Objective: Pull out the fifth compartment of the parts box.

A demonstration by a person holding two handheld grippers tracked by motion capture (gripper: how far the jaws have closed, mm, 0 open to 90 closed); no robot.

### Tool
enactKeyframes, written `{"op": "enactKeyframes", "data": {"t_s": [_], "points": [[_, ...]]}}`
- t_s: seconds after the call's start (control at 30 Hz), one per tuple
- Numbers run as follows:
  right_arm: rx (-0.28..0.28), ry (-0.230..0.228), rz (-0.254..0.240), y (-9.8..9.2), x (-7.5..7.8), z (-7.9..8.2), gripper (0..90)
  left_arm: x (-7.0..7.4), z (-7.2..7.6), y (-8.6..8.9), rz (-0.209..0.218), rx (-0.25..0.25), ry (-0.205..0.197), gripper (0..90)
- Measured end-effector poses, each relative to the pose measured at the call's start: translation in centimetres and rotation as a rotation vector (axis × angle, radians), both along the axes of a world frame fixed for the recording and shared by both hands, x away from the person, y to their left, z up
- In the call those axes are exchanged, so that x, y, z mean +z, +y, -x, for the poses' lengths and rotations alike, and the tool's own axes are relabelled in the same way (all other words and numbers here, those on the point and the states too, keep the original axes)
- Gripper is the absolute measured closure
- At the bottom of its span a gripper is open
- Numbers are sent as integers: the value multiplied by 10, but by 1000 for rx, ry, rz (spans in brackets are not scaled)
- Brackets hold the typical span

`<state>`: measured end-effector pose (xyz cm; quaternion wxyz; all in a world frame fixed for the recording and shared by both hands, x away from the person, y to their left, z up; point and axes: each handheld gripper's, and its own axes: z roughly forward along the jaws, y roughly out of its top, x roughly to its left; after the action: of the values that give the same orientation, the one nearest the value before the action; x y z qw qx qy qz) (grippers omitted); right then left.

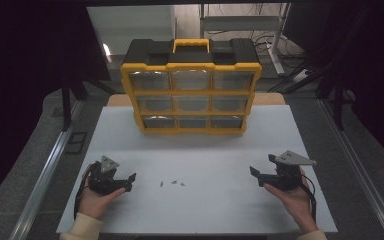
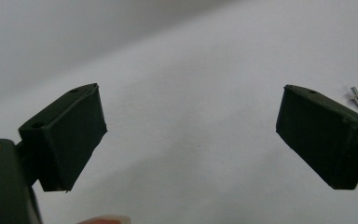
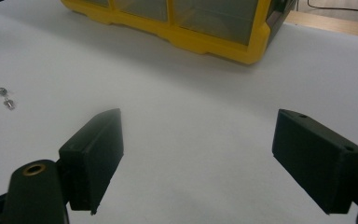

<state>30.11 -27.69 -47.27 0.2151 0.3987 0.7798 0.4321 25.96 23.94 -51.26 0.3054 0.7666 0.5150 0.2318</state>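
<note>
Tiny metal fasteners (image 1: 172, 183) before the organizer (image 1: 191, 87) look light, slippery; pinch across shank; both hand-held grippers (image 1: 128, 182) (image 1: 256, 175) stand apart.

Small metal parts (image 1: 172, 183) near table (image 1: 205, 210) front edge: too tiny in high view to tell type or count. Organizer (image 1: 191, 95) drawer contents unreadable behind glare. Right gripper view cuts organizer at top edge; one part cut off at left edge. Room beyond the table dark.
</note>
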Motion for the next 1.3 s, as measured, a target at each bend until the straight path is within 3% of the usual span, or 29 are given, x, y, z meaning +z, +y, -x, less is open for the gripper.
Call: {"op": "enactKeyframes", "data": {"t_s": [0.5, 0.73, 0.97, 1.3], "points": [[-28, 9, 3, 1, -4, -2, 176, 1, -2, -2, -6, -15, 1, 96], [-25, -1, 1, 2, -5, 1, 180, 2, -1, -6, -32, -29, -8, 97], [-31, 1, -11, 4, -7, -4, 185, 4, -2, -6, -26, -30, -10, 98], [-42, -2, -1, 11, -6, 4, 188, 4, 1, -7, -23, -52, -11, 98]]}}
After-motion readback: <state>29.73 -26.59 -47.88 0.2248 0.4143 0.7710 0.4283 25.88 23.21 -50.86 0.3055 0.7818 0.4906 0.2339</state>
